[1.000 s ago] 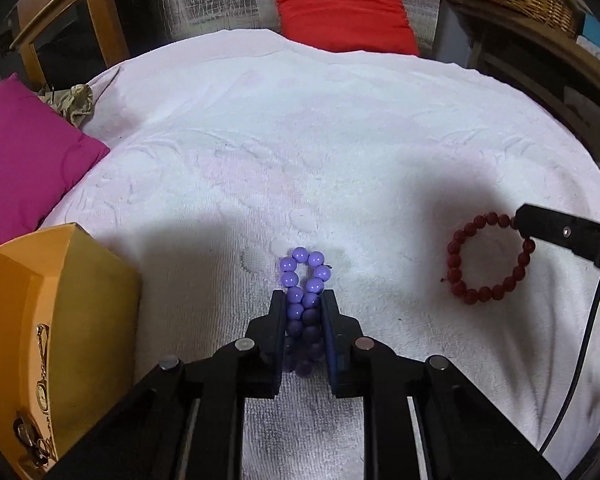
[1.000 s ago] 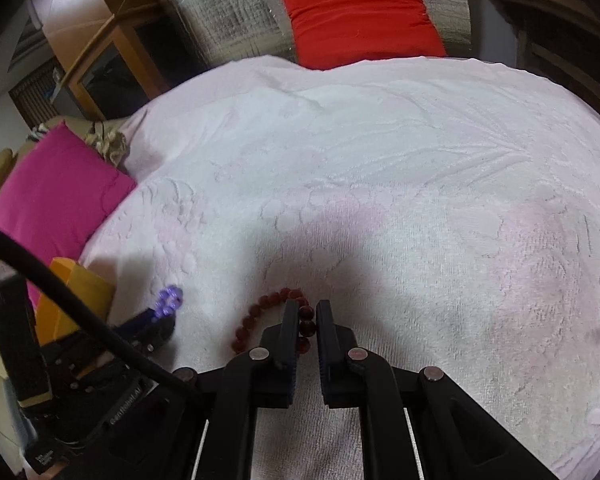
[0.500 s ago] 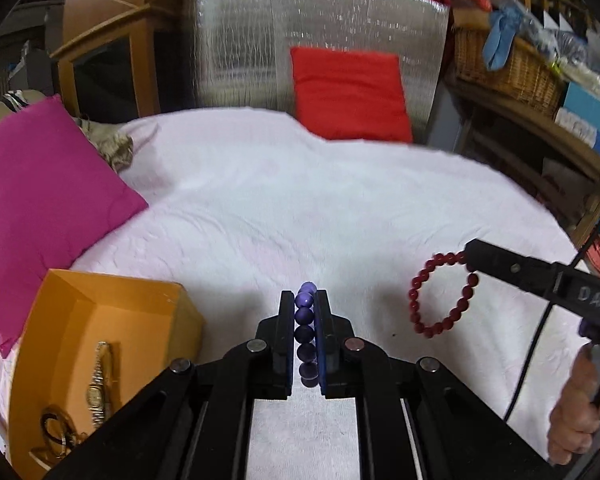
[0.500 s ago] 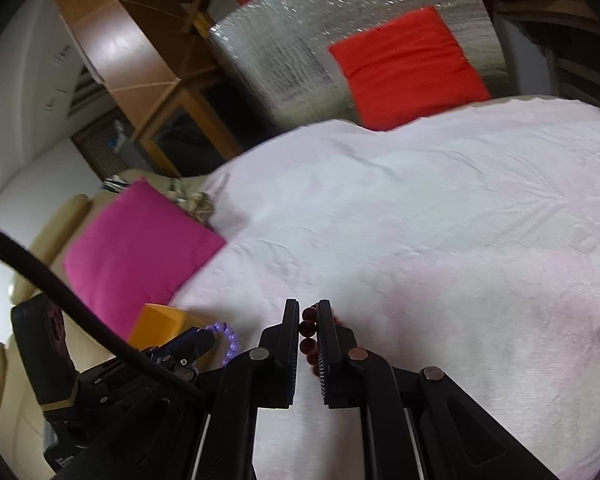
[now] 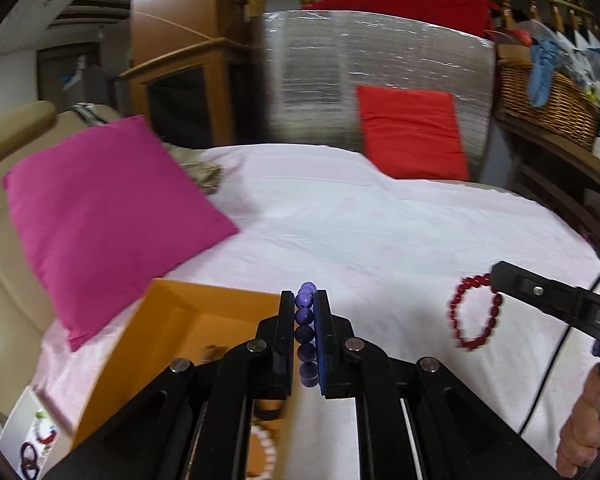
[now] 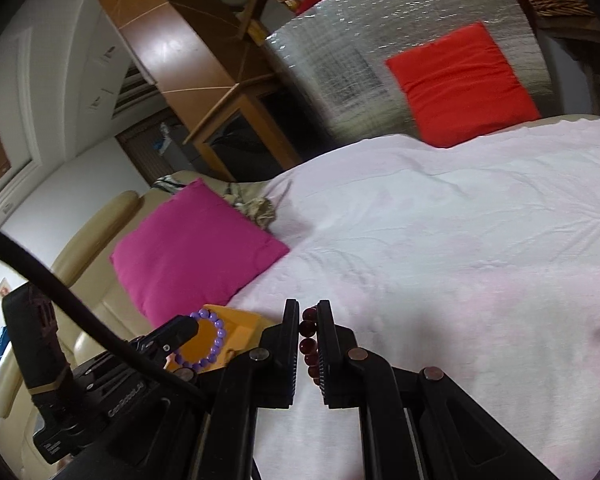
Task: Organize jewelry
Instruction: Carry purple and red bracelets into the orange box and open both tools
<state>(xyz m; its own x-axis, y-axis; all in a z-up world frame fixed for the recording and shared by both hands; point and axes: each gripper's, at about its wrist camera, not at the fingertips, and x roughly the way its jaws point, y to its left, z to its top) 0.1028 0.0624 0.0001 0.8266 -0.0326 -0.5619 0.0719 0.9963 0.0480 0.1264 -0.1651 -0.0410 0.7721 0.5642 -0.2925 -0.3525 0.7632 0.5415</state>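
Left wrist view: the left gripper [image 5: 305, 334] is clamped on the purple bracelet [image 5: 305, 334], which has been lifted off the bedspread [image 5: 380, 232] and is now carried beside the orange box [image 5: 188, 320].

Right wrist view: the right gripper [image 6: 309, 346] is closed on the red bracelet [image 6: 309, 346], likewise raised clear. Both pieces are judged ready for boxing.

A magenta pillow [image 5: 100, 216] lies at left on a white bedspread [image 5: 380, 232]; a red cushion [image 5: 412, 132] leans far behind.
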